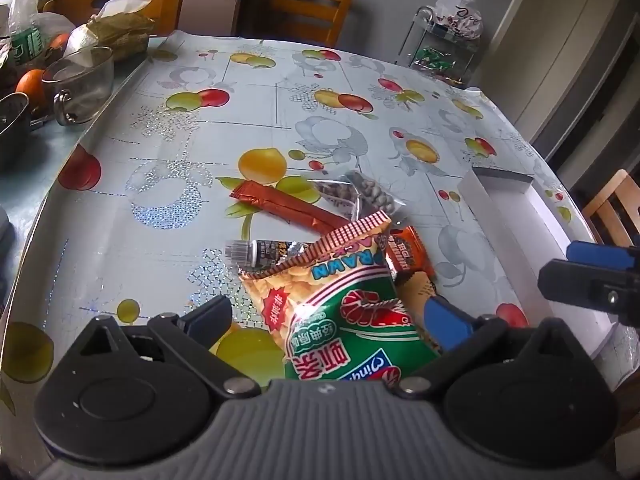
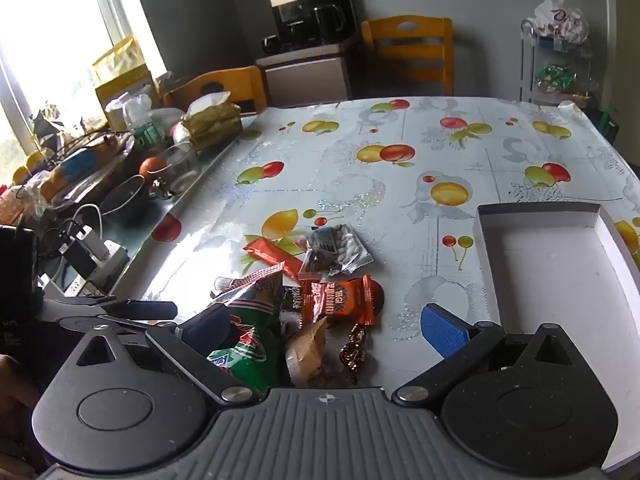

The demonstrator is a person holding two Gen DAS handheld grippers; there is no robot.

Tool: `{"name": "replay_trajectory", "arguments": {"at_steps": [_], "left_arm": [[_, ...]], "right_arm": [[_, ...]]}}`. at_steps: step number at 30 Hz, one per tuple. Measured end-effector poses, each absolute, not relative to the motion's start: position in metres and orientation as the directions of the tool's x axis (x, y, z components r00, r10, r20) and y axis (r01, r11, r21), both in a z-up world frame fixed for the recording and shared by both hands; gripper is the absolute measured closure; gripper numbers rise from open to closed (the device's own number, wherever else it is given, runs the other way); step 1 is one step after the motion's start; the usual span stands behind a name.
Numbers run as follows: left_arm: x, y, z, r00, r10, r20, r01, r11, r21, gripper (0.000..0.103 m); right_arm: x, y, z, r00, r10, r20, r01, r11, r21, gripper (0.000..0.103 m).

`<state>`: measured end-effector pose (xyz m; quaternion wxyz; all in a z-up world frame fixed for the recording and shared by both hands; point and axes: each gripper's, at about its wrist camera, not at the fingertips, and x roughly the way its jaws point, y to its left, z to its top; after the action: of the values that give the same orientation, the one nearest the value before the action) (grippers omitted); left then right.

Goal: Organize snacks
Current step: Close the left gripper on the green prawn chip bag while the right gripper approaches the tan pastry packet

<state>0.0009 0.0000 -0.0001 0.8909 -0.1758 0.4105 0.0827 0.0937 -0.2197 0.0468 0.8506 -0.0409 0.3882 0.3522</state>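
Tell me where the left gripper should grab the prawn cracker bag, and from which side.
Judging by its pose, take the prawn cracker bag across its puffed middle, from above: it lies flat between the open left gripper fingers. Its striped seal rests over the silver packet, so avoid that end.

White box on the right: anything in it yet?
Empty. The white box shows only bare floor; the snacks lie beside it on the table.

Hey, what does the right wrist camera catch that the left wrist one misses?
Only the right wrist view shows the window, the coffee machine and a dark twisted candy. Only the left wrist view shows the prawn cracker bag with its printed front fully in view. Both show the snack pile, the empty white box and both grippers open.
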Motion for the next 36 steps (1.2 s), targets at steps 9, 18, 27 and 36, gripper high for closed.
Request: {"name": "replay_trajectory", "arguments": {"at_steps": [9,18,27,36], "left_arm": [[0.024,-0.006,0.001,0.651,0.007,-0.759,-0.287,0.928,-0.238,0.0],[0.013,-0.005,-0.003,0.672,-0.009,-0.741,-0.308,0.906,-0.29,0.0],[0.021,-0.006,-0.013,0.626,0.031,-0.779,-0.349,0.904,-0.245,0.002],[0.027,-0.004,-0.018,0.568,0.041,-0.822,-0.371,0.904,-0.211,0.008]], "right_arm": [[0.097,-0.219,0.044,0.45,0.556,-0.699,-0.636,0.749,0.187,0.0],[0.099,-0.223,0.047,0.47,0.547,-0.692,-0.639,0.753,0.161,0.0],[0.102,-0.225,0.047,0.464,0.547,-0.696,-0.647,0.746,0.155,0.0],[0.103,-0.224,0.047,0.456,0.553,-0.698,-0.656,0.738,0.156,0.0]]}}
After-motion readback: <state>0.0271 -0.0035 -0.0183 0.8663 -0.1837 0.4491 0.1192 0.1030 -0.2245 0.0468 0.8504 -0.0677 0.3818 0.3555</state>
